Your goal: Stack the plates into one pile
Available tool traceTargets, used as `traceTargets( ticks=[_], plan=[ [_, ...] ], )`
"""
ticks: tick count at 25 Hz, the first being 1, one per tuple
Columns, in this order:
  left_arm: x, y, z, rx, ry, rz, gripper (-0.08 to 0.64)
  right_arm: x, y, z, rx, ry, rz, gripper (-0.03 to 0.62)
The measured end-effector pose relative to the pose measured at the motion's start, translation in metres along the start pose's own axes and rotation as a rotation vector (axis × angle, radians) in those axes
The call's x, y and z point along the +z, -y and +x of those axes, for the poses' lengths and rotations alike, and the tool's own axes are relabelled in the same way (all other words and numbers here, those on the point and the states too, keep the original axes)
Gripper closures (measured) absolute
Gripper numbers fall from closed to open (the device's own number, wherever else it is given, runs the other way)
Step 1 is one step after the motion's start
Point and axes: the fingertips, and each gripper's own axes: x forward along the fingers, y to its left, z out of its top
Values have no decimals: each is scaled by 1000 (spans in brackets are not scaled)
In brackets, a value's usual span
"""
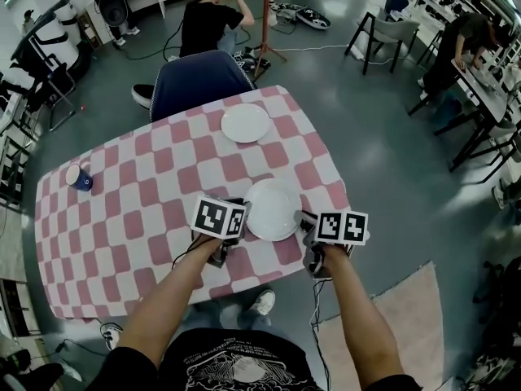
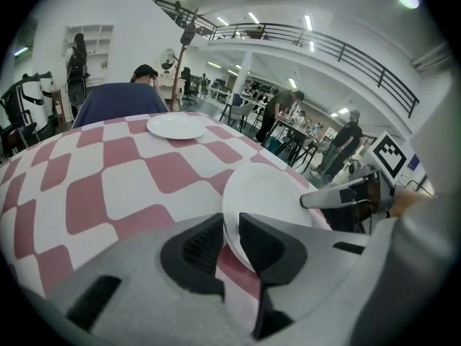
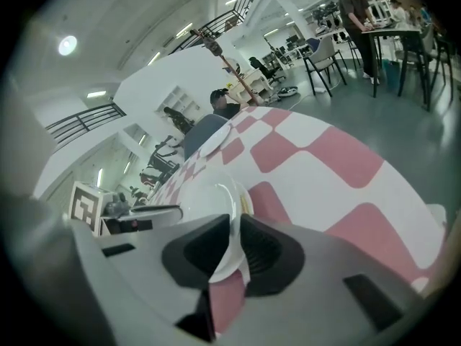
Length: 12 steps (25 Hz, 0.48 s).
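A white plate sits low over the pink-and-white checked table, close to its front edge. My left gripper is shut on the plate's left rim, and my right gripper is shut on its right rim. In the left gripper view the rim of this plate runs between the dark pads of the left gripper. In the right gripper view the plate fills the narrow gap of the right gripper. A second white plate lies farther back on the table.
A blue-and-white cup stands near the table's left edge. A dark blue chair is pushed up to the far side. A person sits behind it, and others work at desks to the right. A beige mat lies on the floor.
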Motion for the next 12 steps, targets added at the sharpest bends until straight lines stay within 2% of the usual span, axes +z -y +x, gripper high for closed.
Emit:
traceTargets(
  ticks=[5,10,12],
  plan=[
    [-10,-2,3,22,-8,-10,483,-2,-1,2,-6,-16,-49,528],
    [-10,-4,-3,46,15,-10,470,2,-8,2,-11,-9,-135,423],
    [-7,-5,-7,54,31,-13,451,6,-8,1,-26,2,-159,410]
  ],
)
